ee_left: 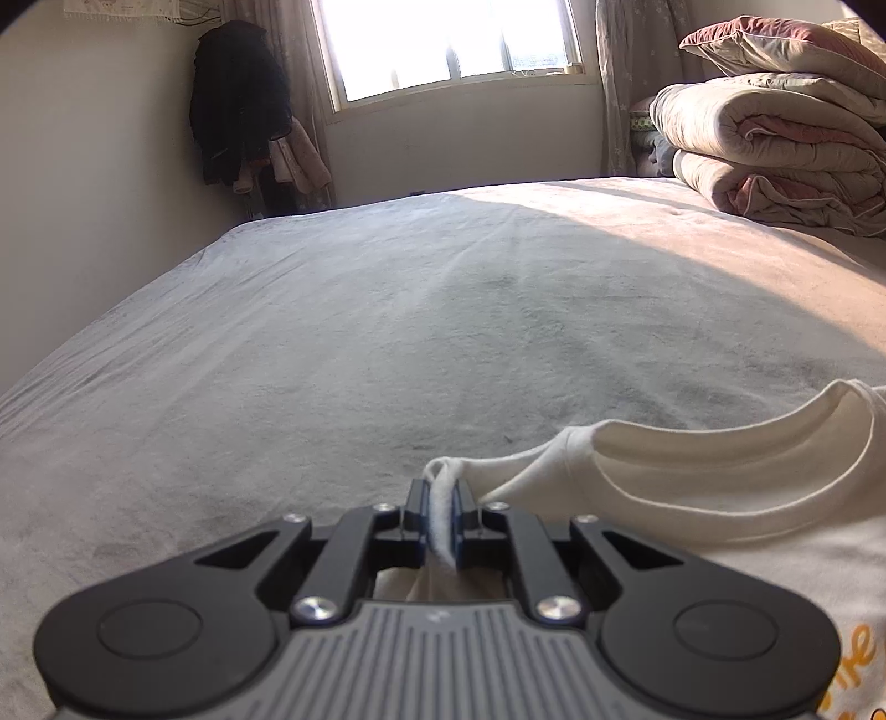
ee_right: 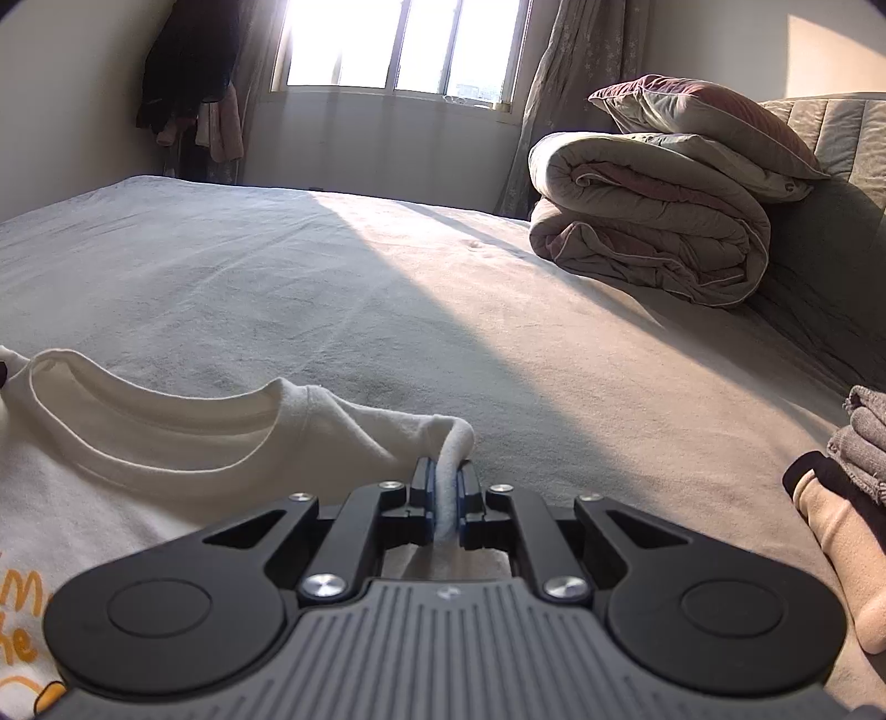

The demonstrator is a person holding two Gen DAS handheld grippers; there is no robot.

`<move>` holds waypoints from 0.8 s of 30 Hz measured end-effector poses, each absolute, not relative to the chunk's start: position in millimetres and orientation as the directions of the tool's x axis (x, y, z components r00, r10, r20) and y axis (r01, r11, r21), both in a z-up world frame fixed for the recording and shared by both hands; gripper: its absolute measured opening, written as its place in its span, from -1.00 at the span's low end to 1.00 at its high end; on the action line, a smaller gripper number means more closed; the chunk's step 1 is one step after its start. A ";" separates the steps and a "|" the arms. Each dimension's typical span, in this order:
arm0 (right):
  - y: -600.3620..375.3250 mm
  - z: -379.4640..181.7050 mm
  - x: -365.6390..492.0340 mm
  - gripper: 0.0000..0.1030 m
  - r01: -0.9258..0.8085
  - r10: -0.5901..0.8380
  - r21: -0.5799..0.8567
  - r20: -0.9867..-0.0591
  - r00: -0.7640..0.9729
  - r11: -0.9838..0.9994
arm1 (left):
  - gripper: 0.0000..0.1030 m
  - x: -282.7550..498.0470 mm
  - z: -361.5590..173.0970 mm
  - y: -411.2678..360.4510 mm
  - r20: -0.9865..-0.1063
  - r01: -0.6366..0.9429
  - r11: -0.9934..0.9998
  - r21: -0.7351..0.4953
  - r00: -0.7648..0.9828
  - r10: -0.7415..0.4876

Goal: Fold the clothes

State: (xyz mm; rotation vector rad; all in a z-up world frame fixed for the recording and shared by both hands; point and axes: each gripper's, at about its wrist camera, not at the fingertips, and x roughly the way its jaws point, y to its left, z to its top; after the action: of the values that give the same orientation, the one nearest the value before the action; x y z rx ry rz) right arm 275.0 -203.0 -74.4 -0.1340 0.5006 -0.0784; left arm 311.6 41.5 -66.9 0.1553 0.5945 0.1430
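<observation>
**Desk:** What fills the frame, biggest thing first?

**Operator:** One bed, covered in a grey sheet, sunlight falling across its far right side. At the head of it I count one stack of bedding: a folded quilt doubled into two thick rolls, with one pillow on top. One window beyond the bed, a curtain on each side of it, and a bunch of dark clothes hanging in the left corner.

**Desk:** And the garment?

**Operator:** One white shirt, lying on the near edge of the bed between my two grippers, neckline open toward the window. Orange printed lettering shows on its front. I cannot read it whole.

**Desk:** The grippers?

**Operator:** Two, both mine. My left gripper has its jaws closed down tight on the shirt's left shoulder, a pinch of white cloth squeezed between the blue pads. My right gripper is closed the same way on the other shoulder. The fabric between them hangs slightly slack, the collar curving.

**Desk:** Anything smaller?

**Operator:** In the right wrist view, at the far right edge, one small heap of other clothes: I make out a grey piece, a dark one and a pale pink one.
</observation>
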 end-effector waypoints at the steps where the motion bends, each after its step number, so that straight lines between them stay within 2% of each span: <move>1: -202.9 -75.2 275.8 -0.83 0.040 -0.105 -0.144 -0.480 0.871 0.989 | -0.73 311.4 -70.2 42.3 -0.549 -0.088 0.979 0.186 0.817 0.178; 4: -202.4 -75.5 276.5 -0.82 0.031 -0.097 -0.139 -0.496 0.863 0.990 | -0.62 309.3 -74.5 43.6 -0.551 -0.080 0.980 0.184 0.817 0.171; 6: -201.6 -75.8 278.3 -0.79 0.019 -0.086 -0.136 -0.500 0.862 0.991 | -0.44 307.0 -71.2 46.4 -0.553 -0.079 0.982 0.170 0.818 0.162; 7: -202.0 -74.8 277.6 -0.70 0.015 -0.078 -0.128 -0.502 0.861 0.992 | -0.28 306.1 -69.0 48.4 -0.557 -0.076 0.985 0.157 0.816 0.152; 9: -203.7 -71.2 275.9 -0.63 0.015 -0.069 -0.111 -0.505 0.860 0.994 | -0.19 304.6 -64.1 53.3 -0.572 -0.063 0.990 0.125 0.811 0.124; 13: -203.8 -59.5 268.6 -0.24 0.004 -0.054 -0.101 -0.501 0.864 0.995 | 0.09 295.0 -53.2 60.6 -0.593 -0.039 0.995 0.094 0.800 0.087; 14: -203.6 -56.0 265.7 -0.22 -0.002 -0.047 -0.098 -0.499 0.865 0.995 | 0.18 292.4 -50.5 62.4 -0.598 -0.033 0.996 0.088 0.798 0.079; 24: -200.9 -29.0 219.0 -0.22 -0.027 -0.002 -0.044 -0.548 0.837 0.999 | 0.27 246.7 -27.1 76.2 -0.660 -0.013 1.000 0.021 0.751 0.023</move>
State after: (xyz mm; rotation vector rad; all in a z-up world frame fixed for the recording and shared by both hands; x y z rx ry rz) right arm 219.0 -200.9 -29.0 -0.0501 0.5796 0.0131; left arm 246.7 76.2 -27.1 0.0154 0.7214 0.0196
